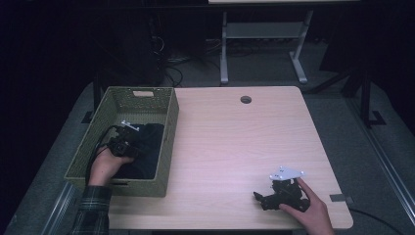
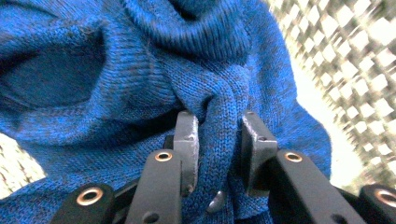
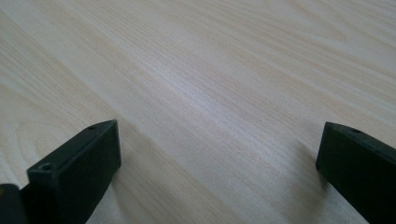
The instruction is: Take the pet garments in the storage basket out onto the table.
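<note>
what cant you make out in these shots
- High view: the blue knit garment in the green basket reads only as a dark mass, dim and partly under the left gripper.
- Left gripper view: the garment's full shape runs past every edge.
- Right gripper view: the right gripper jaws are cut off at the bottom edge.

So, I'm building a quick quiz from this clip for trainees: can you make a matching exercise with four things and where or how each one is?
Things:
1. left gripper
2. right gripper
3. blue knit garment
4. woven basket

States:
a. open, low over bare wood of the table
b. stands on the table's left side
c. lies inside the basket
d. shut on a fold of fabric

Pairs: 1-d, 2-a, 3-c, 4-b
</note>
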Available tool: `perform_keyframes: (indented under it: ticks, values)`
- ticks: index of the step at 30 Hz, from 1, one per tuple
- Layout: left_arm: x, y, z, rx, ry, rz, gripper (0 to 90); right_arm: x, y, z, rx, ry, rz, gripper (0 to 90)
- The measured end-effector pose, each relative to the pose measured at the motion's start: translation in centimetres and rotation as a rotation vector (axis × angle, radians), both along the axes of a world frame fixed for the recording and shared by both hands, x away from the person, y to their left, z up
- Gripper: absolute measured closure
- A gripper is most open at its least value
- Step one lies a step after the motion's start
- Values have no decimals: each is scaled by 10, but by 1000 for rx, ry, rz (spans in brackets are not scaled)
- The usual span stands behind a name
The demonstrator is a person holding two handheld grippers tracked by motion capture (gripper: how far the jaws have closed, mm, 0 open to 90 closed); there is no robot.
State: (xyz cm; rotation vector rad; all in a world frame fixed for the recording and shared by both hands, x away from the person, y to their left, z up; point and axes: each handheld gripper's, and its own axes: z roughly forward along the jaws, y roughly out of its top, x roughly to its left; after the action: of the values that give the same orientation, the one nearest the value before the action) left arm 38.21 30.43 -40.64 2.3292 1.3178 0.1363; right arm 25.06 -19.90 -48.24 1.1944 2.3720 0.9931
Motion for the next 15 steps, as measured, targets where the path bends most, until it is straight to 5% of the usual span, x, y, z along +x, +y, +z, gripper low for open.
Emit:
perform_keyframes:
  ticks: [2,15]
  values:
    - [-2,5,7,-50,-48,19,716,0,0,0,0,1,-1,0]
    - [-9,23,29,-250,-202,67,723,0,0,0,2,2,-2,0]
